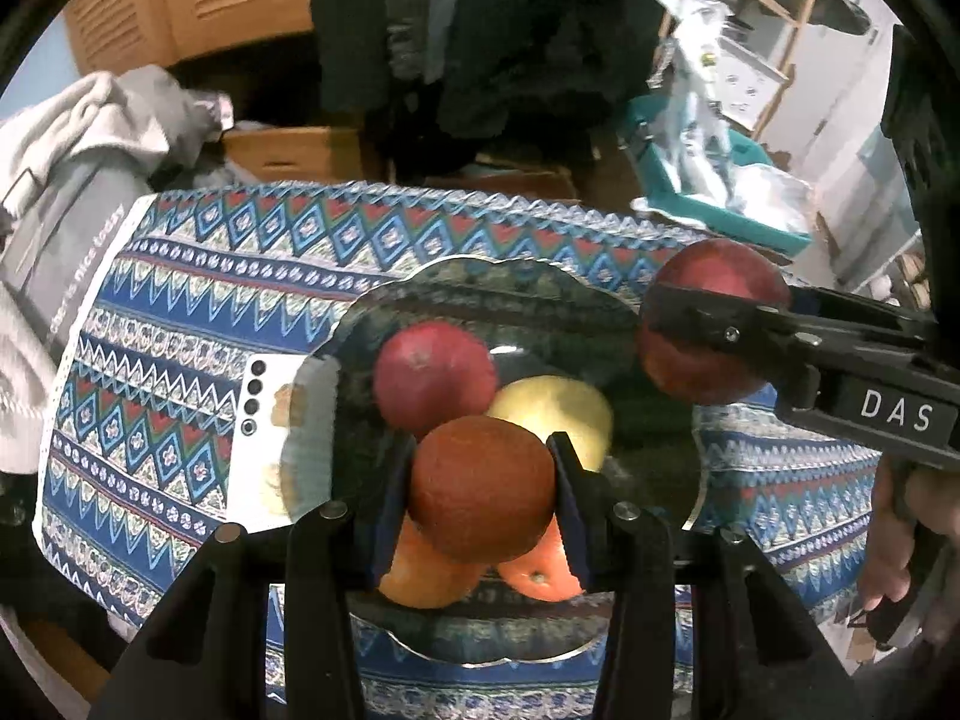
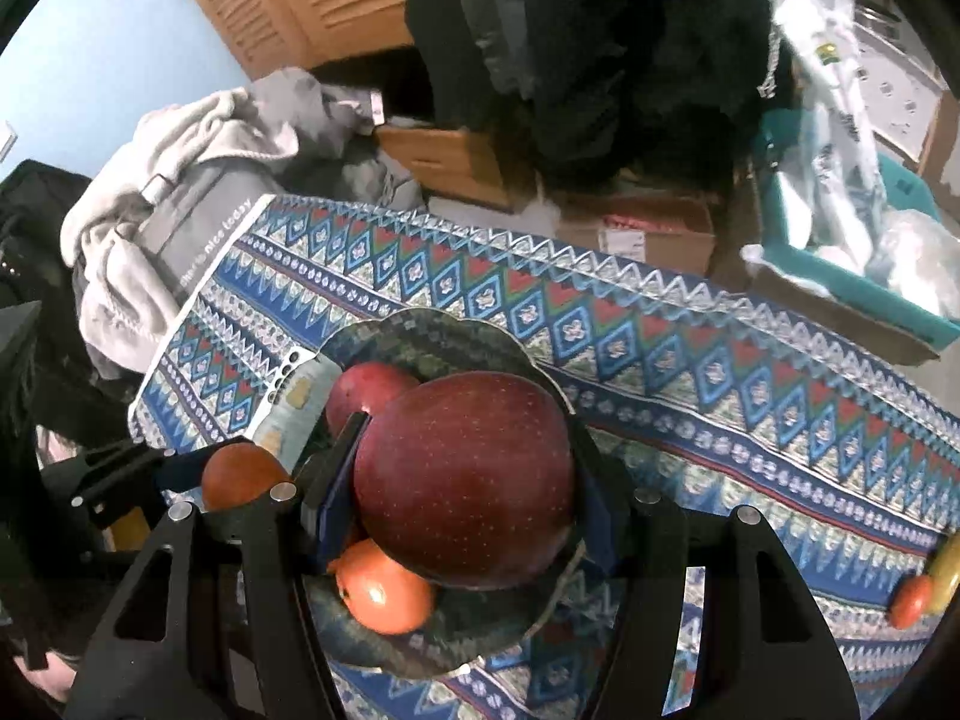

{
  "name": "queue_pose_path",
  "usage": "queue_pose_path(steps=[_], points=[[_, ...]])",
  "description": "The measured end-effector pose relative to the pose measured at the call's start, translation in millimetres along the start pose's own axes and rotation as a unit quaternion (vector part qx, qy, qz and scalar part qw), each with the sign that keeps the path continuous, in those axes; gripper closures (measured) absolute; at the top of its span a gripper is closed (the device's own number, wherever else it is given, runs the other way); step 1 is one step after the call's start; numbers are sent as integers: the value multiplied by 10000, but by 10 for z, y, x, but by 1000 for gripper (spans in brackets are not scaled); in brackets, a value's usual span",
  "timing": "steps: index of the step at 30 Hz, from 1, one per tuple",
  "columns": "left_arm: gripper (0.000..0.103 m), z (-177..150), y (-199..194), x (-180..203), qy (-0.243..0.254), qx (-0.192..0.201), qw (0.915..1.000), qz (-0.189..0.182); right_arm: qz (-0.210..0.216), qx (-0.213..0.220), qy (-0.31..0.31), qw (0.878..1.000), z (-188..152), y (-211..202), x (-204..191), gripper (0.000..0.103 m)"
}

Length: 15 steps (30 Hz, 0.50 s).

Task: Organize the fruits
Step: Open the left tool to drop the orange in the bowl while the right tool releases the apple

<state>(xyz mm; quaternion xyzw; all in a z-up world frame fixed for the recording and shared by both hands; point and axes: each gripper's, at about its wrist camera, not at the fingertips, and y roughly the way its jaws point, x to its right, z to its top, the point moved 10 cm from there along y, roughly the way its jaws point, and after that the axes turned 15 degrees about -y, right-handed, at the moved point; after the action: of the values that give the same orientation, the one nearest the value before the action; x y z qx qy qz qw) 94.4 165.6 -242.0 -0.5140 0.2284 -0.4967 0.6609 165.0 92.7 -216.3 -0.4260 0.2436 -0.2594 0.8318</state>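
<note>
My left gripper (image 1: 483,462) is shut on an orange (image 1: 483,489) and holds it just above a dark green plate (image 1: 516,276). On the plate lie a red apple (image 1: 435,375), a yellow fruit (image 1: 558,414) and two more oranges (image 1: 420,576), partly hidden under the held one. My right gripper (image 2: 468,438) is shut on a large red apple (image 2: 468,480) over the plate's (image 2: 420,330) right side. From the left wrist it shows at the right (image 1: 714,324). The left gripper (image 2: 240,468) appears at the left in the right wrist view.
A patterned blue tablecloth (image 1: 240,276) covers the table. A white phone (image 1: 258,420) lies against the plate's left rim. An orange (image 2: 909,600) and a yellow fruit (image 2: 948,570) sit at the cloth's right end. Clothes, cardboard boxes and a teal bin (image 1: 720,204) crowd behind.
</note>
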Motion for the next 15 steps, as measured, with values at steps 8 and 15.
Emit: queue_pose_path(steps=[8,15], points=[[58,-3,260,-223,-327,-274,9990,112,-25,-241,102,9997,3,345,21,41],[58,-32,373,-321,-490,-436,9977,139,-56,-389,199,9990,-46,521,110,40]])
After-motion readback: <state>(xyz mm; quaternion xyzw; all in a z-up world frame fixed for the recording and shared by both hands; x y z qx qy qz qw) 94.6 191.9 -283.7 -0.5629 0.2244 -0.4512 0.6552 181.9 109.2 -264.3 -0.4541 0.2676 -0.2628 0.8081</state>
